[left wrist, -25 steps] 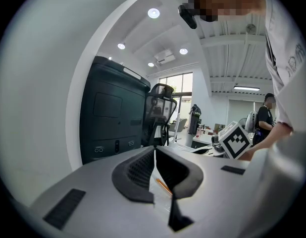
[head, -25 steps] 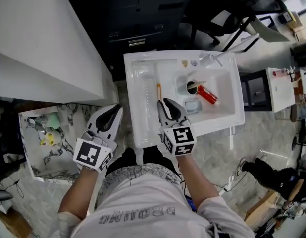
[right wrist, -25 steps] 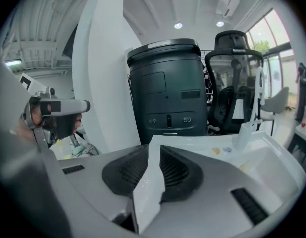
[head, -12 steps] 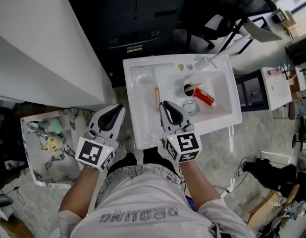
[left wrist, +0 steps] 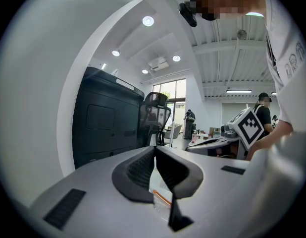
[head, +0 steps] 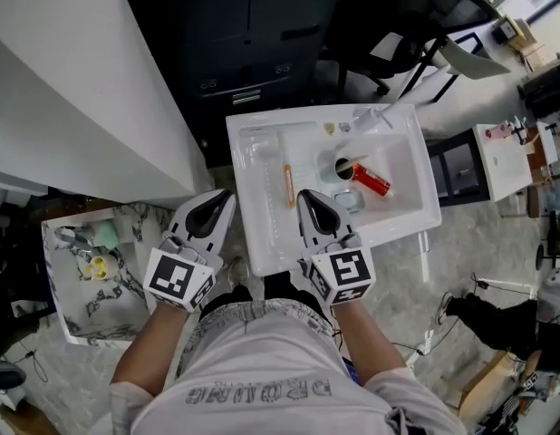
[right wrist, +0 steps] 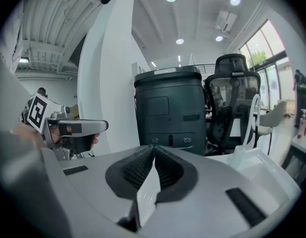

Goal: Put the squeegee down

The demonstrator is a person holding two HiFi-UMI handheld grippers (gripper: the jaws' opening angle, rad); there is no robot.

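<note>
Your right gripper hangs over the near edge of the white moulded sink. Its jaws are closing, with the tips all but together. Nothing is between them: the right gripper view shows only bare ribbed pads.

Your left gripper sits at 9 o'clock from the right one, off the sink's left rim and over the floor. Its jaws are pressed together and it holds nothing.

The slim orange-handled squeegee lies flat on the ribbed drainboard in the sink's left half. It is at about 11 o'clock from your right gripper's tips, near them but not touching, with its handle running from 12 to 6 o'clock. I cannot make out its blade end clearly.

At 1 o'clock from the right gripper, down in the basin, lie a red cylindrical can and a dark round cup, well apart from the squeegee.

Judging by how things lie, the putting-down itself looks done: the squeegee rests on the drainboard and neither gripper is on it. The step in hand is the release and withdrawal.

Your next move should only need you to draw the right gripper back toward 6 o'clock. Keep it off the handle so the squeegee is not nudged toward the basin.
</note>
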